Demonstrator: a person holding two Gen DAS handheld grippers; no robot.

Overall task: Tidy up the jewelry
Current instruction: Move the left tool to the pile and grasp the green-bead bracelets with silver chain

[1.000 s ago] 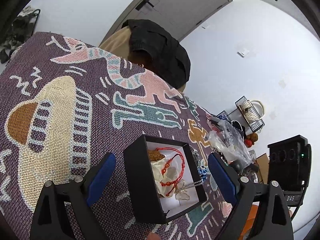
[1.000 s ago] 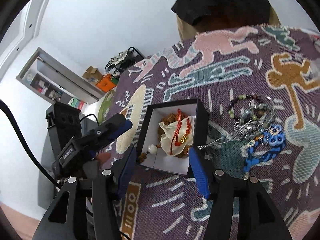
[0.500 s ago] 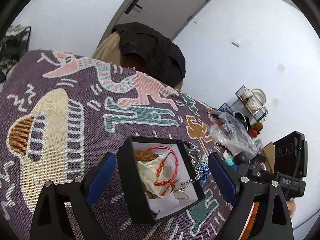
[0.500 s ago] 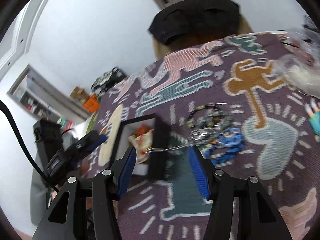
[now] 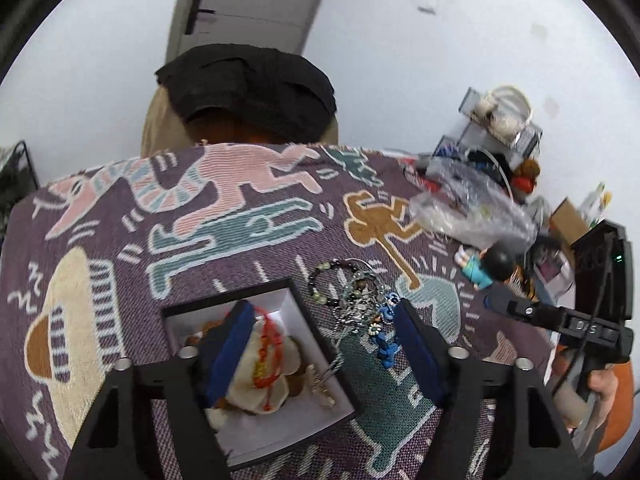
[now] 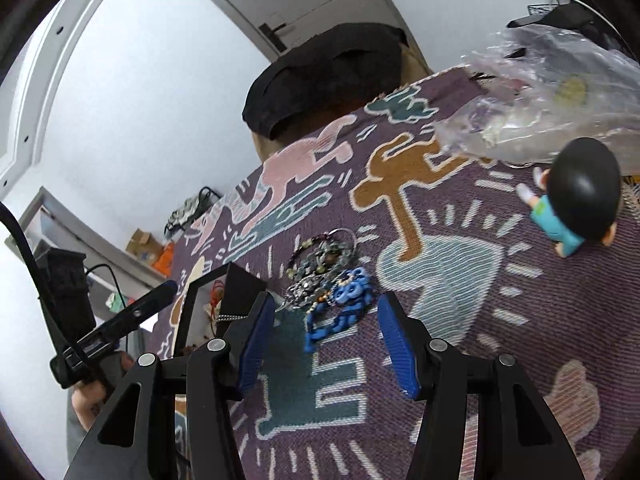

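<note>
A black box (image 5: pixel 280 444) with a white inside stands open on the purple patterned blanket (image 5: pixel 248 248). Inside the box there is a cream cloth pouch (image 5: pixel 276 372) with a red cord bracelet (image 5: pixel 266 356) on top of it, and a thin silver chain (image 5: pixel 334 360) hangs over the right wall of the box. Just beside the box, on its right side, a pile of jewelry (image 6: pixel 320 268) lies on the blanket: bead bracelets, silver pieces, and a blue chain (image 6: pixel 340 308) at the near edge of the pile.

The left gripper (image 5: pixel 324 352) is above the right part of the box. Its jaws are closing, and they do not press on anything; the left finger is over the pouch and the right finger is near the blue chain. The right gripper (image 6: pixel 326 344) hovers over the blanket, and its fingers stand half open with nothing held. The near end of the blue chain lies between them.

Farther away on the blanket there is a small toy figure (image 6: pixel 572 200) with a black head, and behind it a clear plastic bag (image 6: pixel 552 104). A chair with a black cloth (image 5: pixel 248 88) over its back stands at the far edge
</note>
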